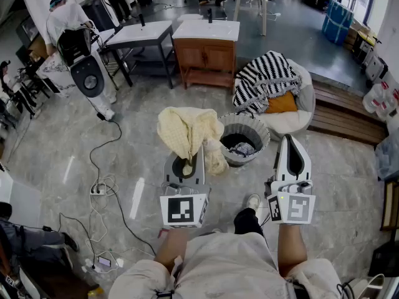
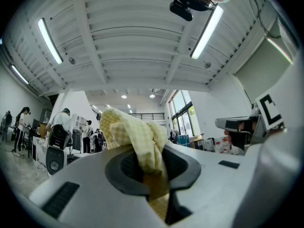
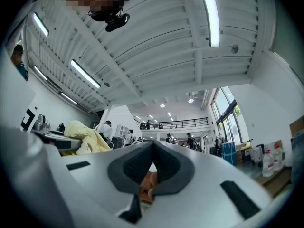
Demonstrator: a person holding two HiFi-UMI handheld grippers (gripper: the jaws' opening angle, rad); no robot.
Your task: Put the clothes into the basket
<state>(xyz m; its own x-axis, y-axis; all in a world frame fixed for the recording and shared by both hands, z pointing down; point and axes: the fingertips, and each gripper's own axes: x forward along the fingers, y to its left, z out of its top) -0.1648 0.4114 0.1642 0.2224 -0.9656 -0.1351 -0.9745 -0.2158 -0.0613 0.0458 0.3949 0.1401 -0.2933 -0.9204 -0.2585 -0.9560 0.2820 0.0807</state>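
A pale yellow checked cloth (image 1: 187, 131) hangs bunched from my left gripper (image 1: 198, 151), which is shut on it. In the left gripper view the cloth (image 2: 135, 132) is pinched between the pads and rises above the left gripper (image 2: 152, 163). Just to the right stands a round grey basket (image 1: 257, 126) on the floor, with dark clothes (image 1: 240, 147) inside. My right gripper (image 1: 289, 143) is held to the right of the basket, jaws together and nothing in them. In the right gripper view the right gripper (image 3: 152, 148) has its pads meeting at the tips, and the yellow cloth (image 3: 84, 137) shows at the left.
Behind the basket lies a white beanbag with a black-and-white striped blanket (image 1: 267, 75) and an orange cushion (image 1: 282, 103). A wooden cabinet (image 1: 206, 53) stands further back. Cables and a power strip (image 1: 100, 190) lie on the floor at left. A wooden step (image 1: 341, 114) runs along the right.
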